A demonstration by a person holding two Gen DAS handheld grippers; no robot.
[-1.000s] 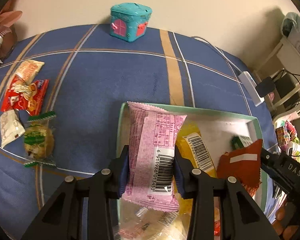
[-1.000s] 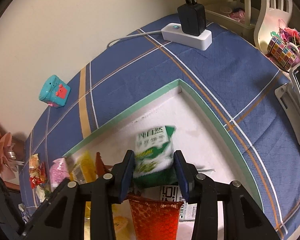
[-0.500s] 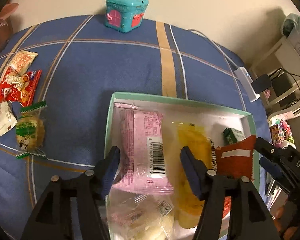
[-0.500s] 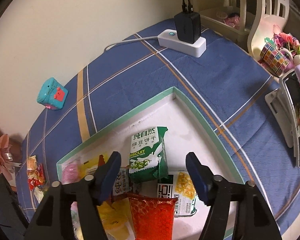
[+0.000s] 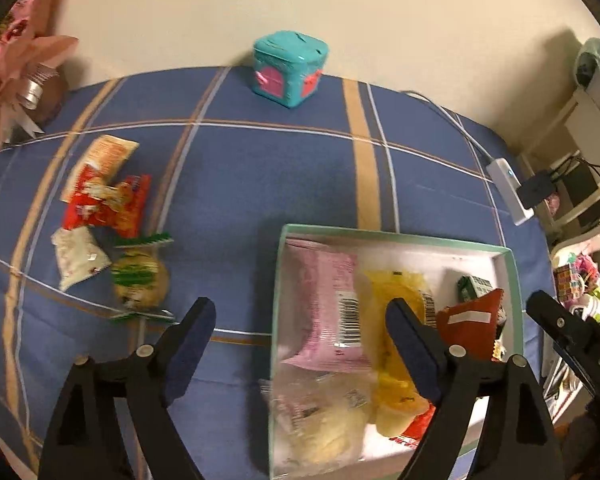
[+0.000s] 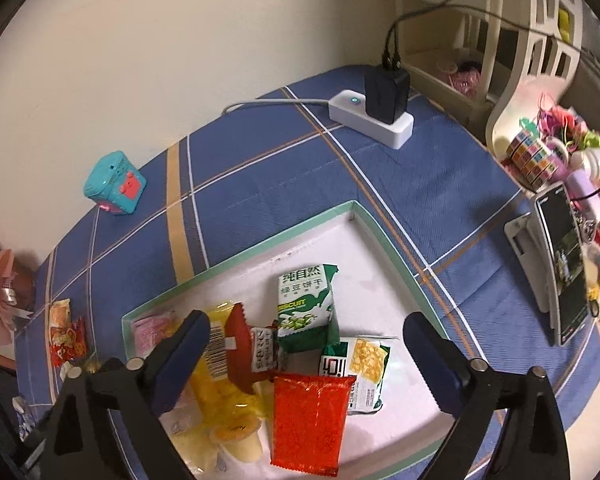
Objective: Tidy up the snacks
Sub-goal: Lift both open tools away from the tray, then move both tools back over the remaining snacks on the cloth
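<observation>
My left tool (image 5: 300,344) hangs over the near-left edge of the green-rimmed tray (image 5: 278,280), its jaws spread wide and widening, with nothing pinched in them. The pink packet (image 5: 324,300) lies flat in the tray's left end below the tool, touching neither pad. Beside it sits the yellow packet (image 5: 396,320), and a clear bag of pale sweets (image 5: 324,412) lies at the near corner.

My right tool (image 6: 304,364) is also wide and opening further, gripping nothing. Under it, the green biscuit packet (image 6: 306,304) rests in the tray (image 6: 384,236), leaning on the pile of snacks, clear of both pads. A red mesh-patterned packet (image 6: 308,420) lies nearest the camera, and a green-and-white cracker packet (image 6: 364,364) is just beside it.

Out on the blue checked cloth of the table (image 5: 260,168), well left of the tray, I see the loose snacks: an orange packet (image 5: 104,156), a red packet (image 5: 108,204), a white packet (image 5: 78,256) and a green-wrapped round sweet (image 5: 140,276). A teal toy box (image 5: 288,68) stands at the far edge by the wall.
</observation>
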